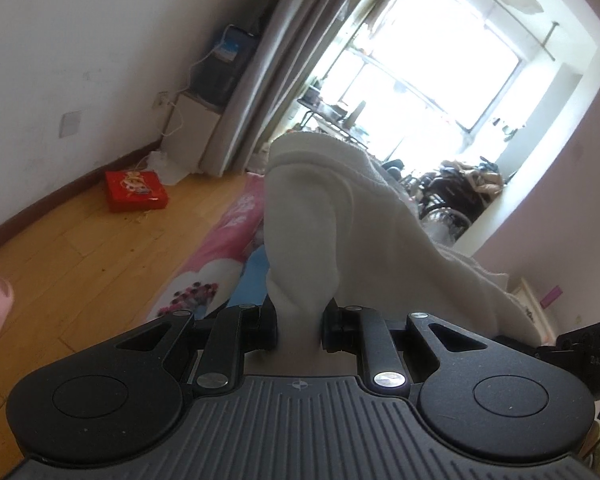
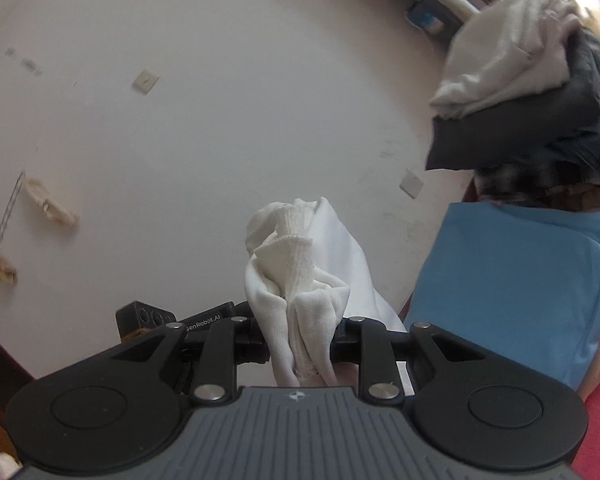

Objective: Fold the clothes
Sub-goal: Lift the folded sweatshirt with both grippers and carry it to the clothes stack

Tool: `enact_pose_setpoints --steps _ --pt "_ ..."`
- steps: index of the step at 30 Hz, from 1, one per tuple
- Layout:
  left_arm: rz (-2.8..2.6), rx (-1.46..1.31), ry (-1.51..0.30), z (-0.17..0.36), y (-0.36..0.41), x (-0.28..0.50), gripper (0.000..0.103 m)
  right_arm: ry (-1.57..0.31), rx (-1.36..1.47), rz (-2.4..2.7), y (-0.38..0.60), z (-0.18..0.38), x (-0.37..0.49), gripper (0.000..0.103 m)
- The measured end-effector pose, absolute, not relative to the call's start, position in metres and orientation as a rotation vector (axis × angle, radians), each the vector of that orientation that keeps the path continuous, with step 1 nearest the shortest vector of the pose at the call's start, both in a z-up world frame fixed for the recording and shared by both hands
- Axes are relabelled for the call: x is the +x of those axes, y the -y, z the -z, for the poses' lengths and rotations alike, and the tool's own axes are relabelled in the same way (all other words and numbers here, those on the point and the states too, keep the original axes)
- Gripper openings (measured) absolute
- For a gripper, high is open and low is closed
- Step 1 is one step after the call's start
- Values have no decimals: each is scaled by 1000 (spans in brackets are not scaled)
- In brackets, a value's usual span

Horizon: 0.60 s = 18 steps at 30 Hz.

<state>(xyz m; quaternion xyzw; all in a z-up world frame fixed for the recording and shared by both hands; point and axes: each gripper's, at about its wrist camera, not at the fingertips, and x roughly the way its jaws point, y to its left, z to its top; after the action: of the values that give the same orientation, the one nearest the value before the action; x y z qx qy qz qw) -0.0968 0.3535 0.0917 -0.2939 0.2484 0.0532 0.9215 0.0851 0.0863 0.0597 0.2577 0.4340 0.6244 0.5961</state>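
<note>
box (image 1: 136,191) on floor (image 1: 80,248), left of bedding (image 1: 224,240)

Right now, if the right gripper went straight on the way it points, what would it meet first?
Beyond the white garment bunched in the right gripper, nothing shows but the bare white wall. That is probably the first contact, though its depth is unclear.

"GenRobot.AI" on black device (image 2: 204,322) behind fingers.
</note>
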Motion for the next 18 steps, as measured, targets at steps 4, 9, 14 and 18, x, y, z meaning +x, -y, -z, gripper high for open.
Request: enact_pose_setpoints --steps 4,9,14,18 --pt "-84 -609 -497 -92 -352 -108 17 -1040 594 -1455 -82 -60 80 26" --pt "-115 -598 -483 -108 -350 -137 17 -1019 607 -1468 -77 -68 49 26" --pt "-181 -527 -442 -142 -335 -161 17 -964 724 -1491 -67 -76 15 26" --pt "-224 -481 -447 -156 -327 -166 17 -934 791 -1506 -60 -82 -8 26"
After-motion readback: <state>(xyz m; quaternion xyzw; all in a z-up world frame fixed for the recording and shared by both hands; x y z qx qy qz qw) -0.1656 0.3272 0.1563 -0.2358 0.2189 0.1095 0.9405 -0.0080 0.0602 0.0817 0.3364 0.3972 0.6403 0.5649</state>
